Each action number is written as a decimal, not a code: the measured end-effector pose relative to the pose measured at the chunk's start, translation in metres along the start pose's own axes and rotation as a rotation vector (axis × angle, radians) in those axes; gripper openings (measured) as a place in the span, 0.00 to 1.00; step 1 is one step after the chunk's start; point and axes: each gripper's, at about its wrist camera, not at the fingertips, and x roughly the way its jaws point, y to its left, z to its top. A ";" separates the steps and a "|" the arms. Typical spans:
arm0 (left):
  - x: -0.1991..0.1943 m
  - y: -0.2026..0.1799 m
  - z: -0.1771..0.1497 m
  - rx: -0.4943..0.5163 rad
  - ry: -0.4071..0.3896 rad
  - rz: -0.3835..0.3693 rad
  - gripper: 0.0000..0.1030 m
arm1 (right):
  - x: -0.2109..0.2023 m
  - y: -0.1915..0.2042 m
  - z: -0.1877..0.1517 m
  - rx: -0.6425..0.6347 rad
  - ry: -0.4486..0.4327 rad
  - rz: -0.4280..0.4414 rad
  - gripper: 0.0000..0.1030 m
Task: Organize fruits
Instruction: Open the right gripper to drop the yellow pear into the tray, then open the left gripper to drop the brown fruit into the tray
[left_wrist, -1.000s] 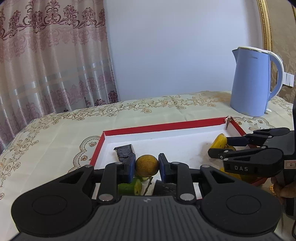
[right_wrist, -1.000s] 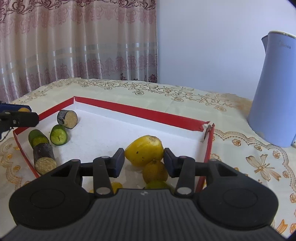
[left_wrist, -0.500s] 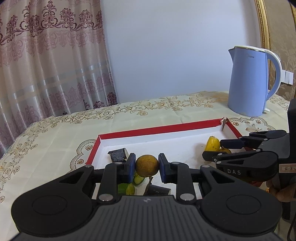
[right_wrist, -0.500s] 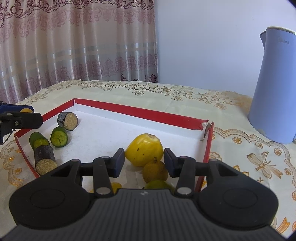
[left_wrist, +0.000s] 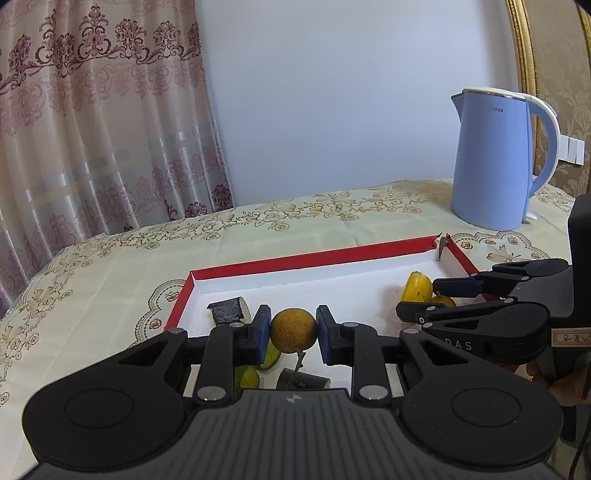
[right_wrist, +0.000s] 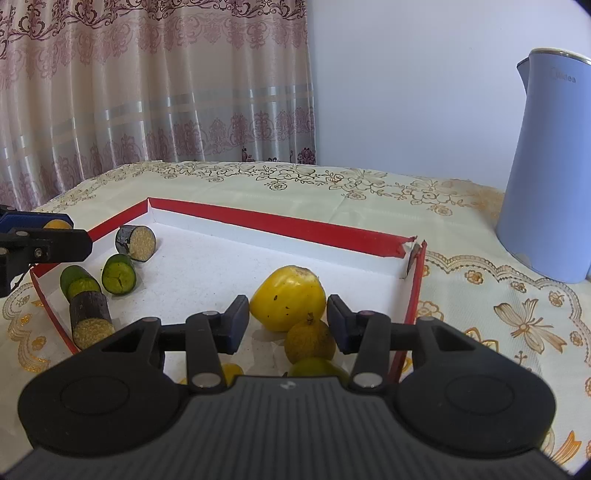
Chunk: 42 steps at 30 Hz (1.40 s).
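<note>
Left gripper (left_wrist: 293, 330) fingers clamped on small orange fruit (left_wrist: 293, 329), now lifted higher above red-rimmed tray (left_wrist: 314, 256) than a second ago (carry under way). Right gripper (right_wrist: 283, 325) unmoved, fingers part-open, empty, over yellow fruit (right_wrist: 287, 297); likely drop spot.

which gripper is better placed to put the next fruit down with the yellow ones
Left, probably. The left gripper already clamps a small orange fruit above the red-rimmed tray; the right gripper stands open, holding nothing, over the yellow fruits.
</note>
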 end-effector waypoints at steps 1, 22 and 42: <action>0.000 0.000 0.000 0.000 0.001 0.000 0.25 | 0.000 0.000 0.000 0.001 0.000 0.000 0.43; 0.038 -0.006 0.012 0.024 0.044 0.010 0.25 | -0.008 -0.003 0.002 -0.001 -0.037 -0.037 0.92; 0.070 -0.017 0.011 0.038 0.094 0.032 0.25 | -0.029 -0.022 0.004 0.116 -0.165 -0.082 1.00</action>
